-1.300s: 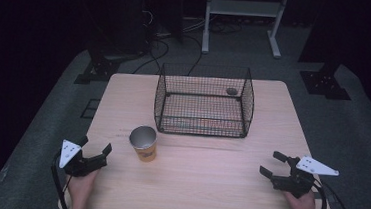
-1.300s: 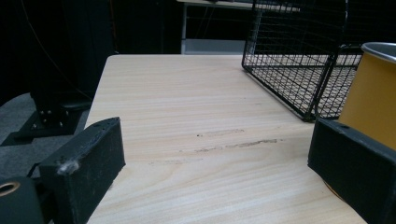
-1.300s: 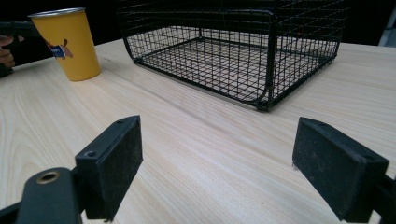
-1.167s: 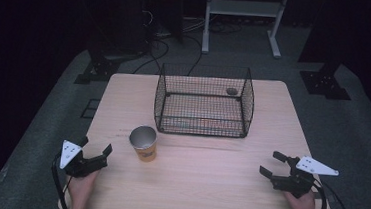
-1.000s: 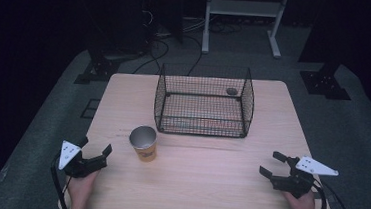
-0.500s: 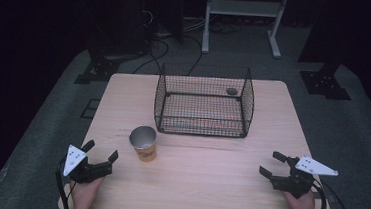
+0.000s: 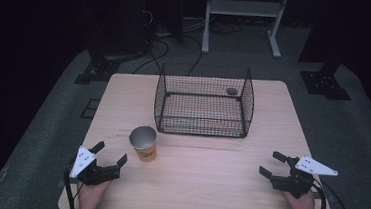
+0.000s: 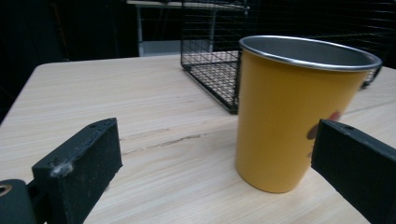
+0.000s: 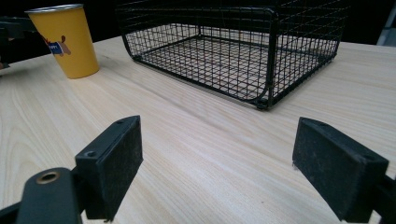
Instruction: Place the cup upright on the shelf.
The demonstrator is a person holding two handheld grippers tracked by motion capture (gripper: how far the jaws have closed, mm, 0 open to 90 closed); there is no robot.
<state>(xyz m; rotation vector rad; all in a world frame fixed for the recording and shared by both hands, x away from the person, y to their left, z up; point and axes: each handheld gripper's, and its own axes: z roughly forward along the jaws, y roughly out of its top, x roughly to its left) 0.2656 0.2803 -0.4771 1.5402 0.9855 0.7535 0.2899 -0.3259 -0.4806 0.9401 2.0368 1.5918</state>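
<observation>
A yellow cup [image 7: 144, 143] with a metal rim stands upright on the wooden table [image 7: 207, 186], left of centre. My left gripper [image 7: 110, 156] is open at the front left, a short way from the cup. In the left gripper view the cup [image 8: 299, 112] is close ahead, towards the right jaw, and both jaws stand wide apart. A black wire basket [image 7: 204, 101] sits at the back middle. My right gripper [image 7: 272, 164] is open at the front right with nothing between its jaws. In the right gripper view the basket [image 9: 233, 51] is ahead and the cup [image 9: 65, 39] is far left.
A small dark round object [image 7: 231, 91] lies by the basket's back right corner. Bare tabletop stretches between the two grippers. A white metal stand [image 7: 243, 14] and dark equipment bases [image 7: 325, 83] are on the floor behind the table.
My left gripper has moved right and slightly forward, closer to the cup. The right gripper, the cup and the basket have stayed where they were.
</observation>
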